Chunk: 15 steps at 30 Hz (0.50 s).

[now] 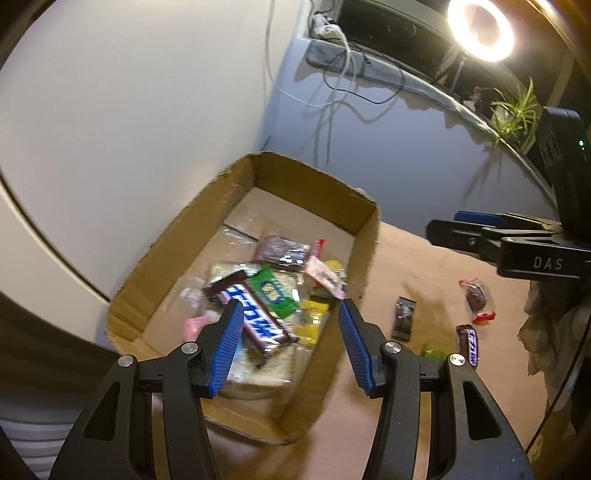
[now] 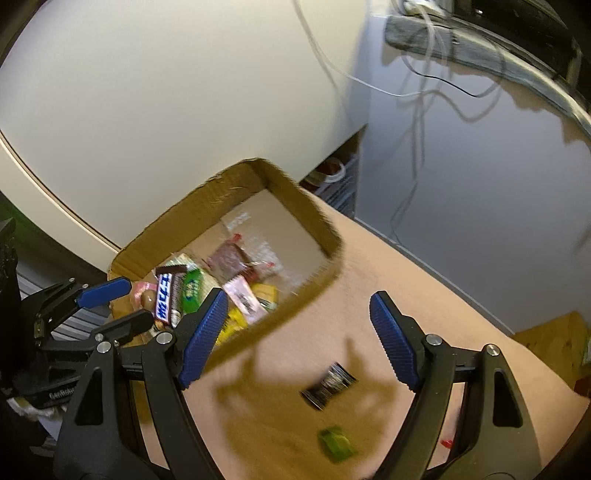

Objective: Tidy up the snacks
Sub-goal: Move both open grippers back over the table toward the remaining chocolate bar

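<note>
An open cardboard box (image 1: pixel 317 177) sits on the tan table and holds several snacks, among them a Snickers bar (image 1: pixel 255 321) and a green packet (image 1: pixel 271 291). My left gripper (image 1: pixel 291 314) is open and empty, hovering over the box's near end. The box (image 2: pixel 295 188) also shows in the right wrist view. My right gripper (image 2: pixel 299 306) is open and empty above the table, right of the box. Loose on the table lie a black packet (image 2: pixel 328 386), a green candy (image 2: pixel 336 445), a small Snickers (image 1: pixel 470 345) and a red-wrapped brown sweet (image 1: pixel 477 299).
A white curved wall panel stands behind the box. Cables (image 1: pixel 343 74) hang down the grey wall. A ring light (image 1: pixel 480 27) and a plant (image 1: pixel 517 110) are at the back right. The other gripper (image 1: pixel 509 240) shows at the right of the left wrist view.
</note>
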Motion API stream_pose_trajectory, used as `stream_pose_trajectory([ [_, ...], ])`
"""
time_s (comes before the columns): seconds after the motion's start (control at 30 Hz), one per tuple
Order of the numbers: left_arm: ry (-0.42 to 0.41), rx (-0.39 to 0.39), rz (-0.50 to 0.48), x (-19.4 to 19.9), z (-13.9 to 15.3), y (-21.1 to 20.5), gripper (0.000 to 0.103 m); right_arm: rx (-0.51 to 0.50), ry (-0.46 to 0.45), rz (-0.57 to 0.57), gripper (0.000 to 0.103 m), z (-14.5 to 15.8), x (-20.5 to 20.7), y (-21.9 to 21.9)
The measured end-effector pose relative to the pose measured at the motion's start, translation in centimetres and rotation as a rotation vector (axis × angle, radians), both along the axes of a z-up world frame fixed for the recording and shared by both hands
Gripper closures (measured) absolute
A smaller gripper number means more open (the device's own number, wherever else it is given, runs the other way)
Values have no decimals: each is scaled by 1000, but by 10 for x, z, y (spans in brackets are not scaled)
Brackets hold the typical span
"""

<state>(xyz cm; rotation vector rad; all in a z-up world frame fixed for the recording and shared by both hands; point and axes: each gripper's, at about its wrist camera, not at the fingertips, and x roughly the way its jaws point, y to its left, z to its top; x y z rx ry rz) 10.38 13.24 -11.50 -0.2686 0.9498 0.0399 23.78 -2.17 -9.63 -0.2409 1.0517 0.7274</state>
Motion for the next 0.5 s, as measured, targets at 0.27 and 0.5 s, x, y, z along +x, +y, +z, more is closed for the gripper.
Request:
stream_pose_trajectory([
  [0.27, -7, -18, -97, 7, 2, -39, 51, -25, -1, -90, 21, 1, -8, -70],
  [0.5, 26, -43, -198, 11, -9, -81, 51, -59, 48, -184, 21, -16, -25, -126],
])
